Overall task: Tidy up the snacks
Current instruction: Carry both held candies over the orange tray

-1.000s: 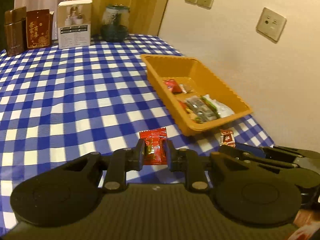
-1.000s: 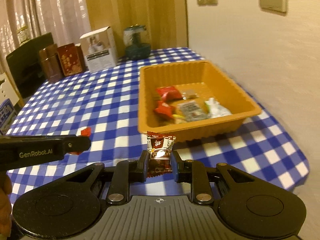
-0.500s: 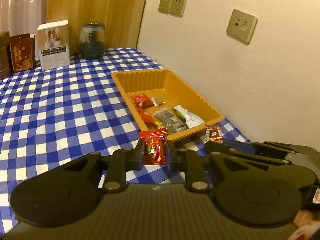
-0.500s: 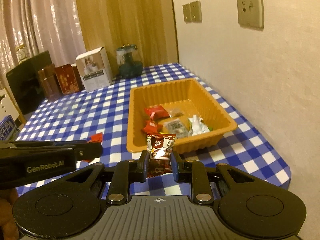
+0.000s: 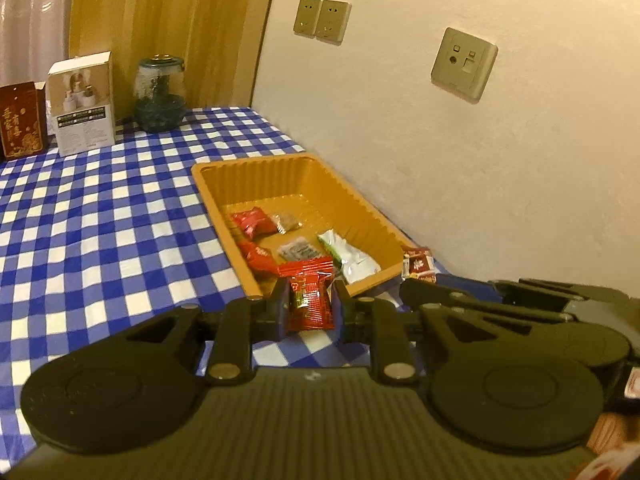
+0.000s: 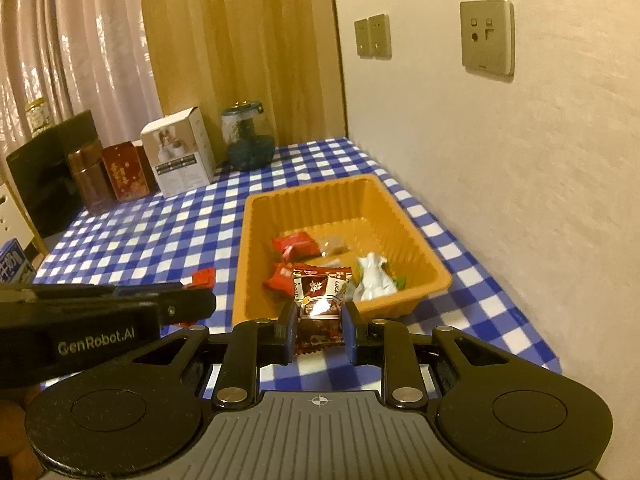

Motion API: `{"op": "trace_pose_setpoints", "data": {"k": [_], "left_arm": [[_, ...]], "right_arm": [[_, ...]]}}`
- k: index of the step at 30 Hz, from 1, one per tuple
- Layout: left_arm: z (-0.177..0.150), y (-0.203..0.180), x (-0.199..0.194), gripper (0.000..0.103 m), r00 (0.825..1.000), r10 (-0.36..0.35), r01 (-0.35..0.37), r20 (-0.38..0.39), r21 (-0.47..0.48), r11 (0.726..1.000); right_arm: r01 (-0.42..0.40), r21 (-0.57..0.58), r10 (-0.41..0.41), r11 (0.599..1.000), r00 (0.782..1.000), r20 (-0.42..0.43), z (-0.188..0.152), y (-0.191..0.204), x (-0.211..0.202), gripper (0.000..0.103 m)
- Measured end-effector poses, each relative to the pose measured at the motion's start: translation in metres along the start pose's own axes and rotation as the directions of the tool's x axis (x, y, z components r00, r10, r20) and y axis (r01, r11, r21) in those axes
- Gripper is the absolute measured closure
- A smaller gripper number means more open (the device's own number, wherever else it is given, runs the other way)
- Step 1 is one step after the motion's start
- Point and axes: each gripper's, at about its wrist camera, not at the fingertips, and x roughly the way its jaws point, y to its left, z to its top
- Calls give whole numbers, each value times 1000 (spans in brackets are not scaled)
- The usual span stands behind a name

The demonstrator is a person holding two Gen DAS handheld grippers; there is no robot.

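The shallow orange plastic tray (image 6: pixel 436 276) with ribbed walls sits on the counter (image 5: pixel 100 232), which is covered in a blue-and-white checked cloth, and it lies close along the cream wall (image 6: pixel 520 200), with only a narrow strip of cloth between its long side and that wall. On the tray's other side the cloth runs wide and bare back to a white printed box (image 5: pixel 82 104), a dark red box (image 5: pixel 20 120) and a dark glass jar (image 5: pixel 160 98) by the ochre curtain. Beyond the tray's near right corner the counter edge drops away. Inside the tray lie two red wrapped snacks (image 5: pixel 254 222), a small clear packet with brown contents (image 5: pixel 286 222), a grey-dark packet (image 5: pixel 298 250) and a white-and-green packet (image 5: pixel 352 258), all towards the near half; the far half is bare. The left gripper (image 5: pixel 310 306) is clamped on a red foil candy packet (image 5: pixel 310 296), held in the air just in front of the tray's near left corner. The right gripper (image 6: pixel 318 330) is clamped on a brown-and-red foil candy packet (image 6: pixel 320 304), held above the cloth at the tray's near wall.
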Motion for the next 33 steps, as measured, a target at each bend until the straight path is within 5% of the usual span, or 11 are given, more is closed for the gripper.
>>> {"op": "trace_pose_setpoints", "data": {"k": [19, 33], "left_arm": [[50, 15, 94, 84, 999, -47, 48, -25, 34, 998], [72, 66, 162, 84, 998, -45, 45, -38, -2, 999]], "right_arm": [[-18, -45, 16, 999, 999, -42, 54, -38, 86, 79], [-25, -76, 18, 997, 995, -93, 80, -64, 154, 79]]}}
